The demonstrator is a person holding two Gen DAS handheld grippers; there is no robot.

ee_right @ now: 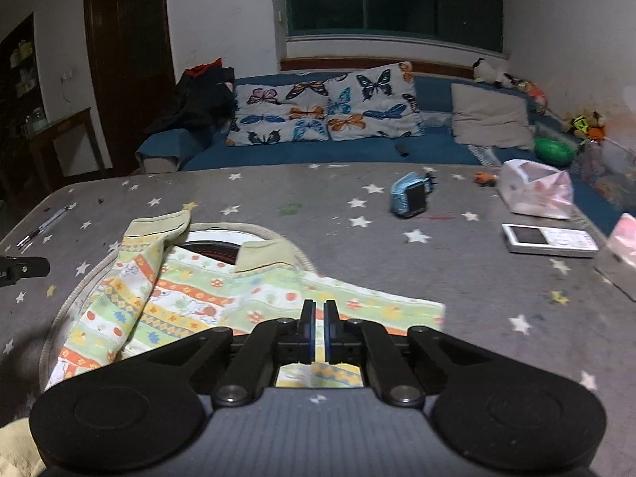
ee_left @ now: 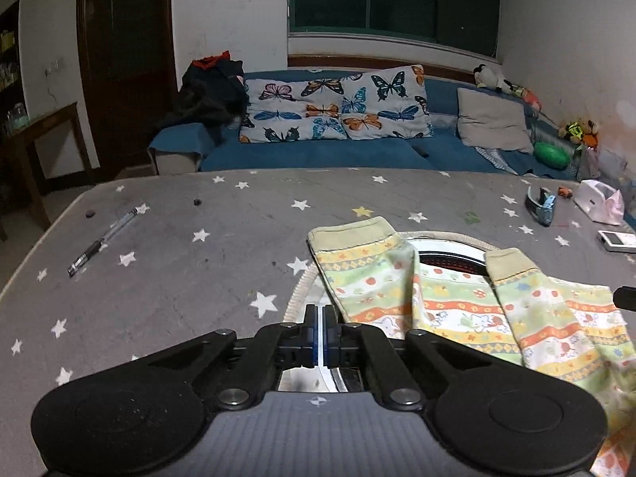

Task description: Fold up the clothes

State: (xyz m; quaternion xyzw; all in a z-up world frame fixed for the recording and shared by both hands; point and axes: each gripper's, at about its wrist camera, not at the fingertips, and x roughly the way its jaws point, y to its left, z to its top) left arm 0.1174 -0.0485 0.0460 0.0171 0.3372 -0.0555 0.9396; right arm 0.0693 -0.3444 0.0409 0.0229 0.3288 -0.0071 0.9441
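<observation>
Both the left gripper and right gripper were closed, seemingly empty; they'd best reopen and pinch the striped trousers on the bench evenly.

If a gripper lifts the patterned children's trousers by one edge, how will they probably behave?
The patterned trousers would probably hang limp: the thin cloth already lies wrinkled with one leg folded over. They look light. They may slide easily over the table cover.
</observation>
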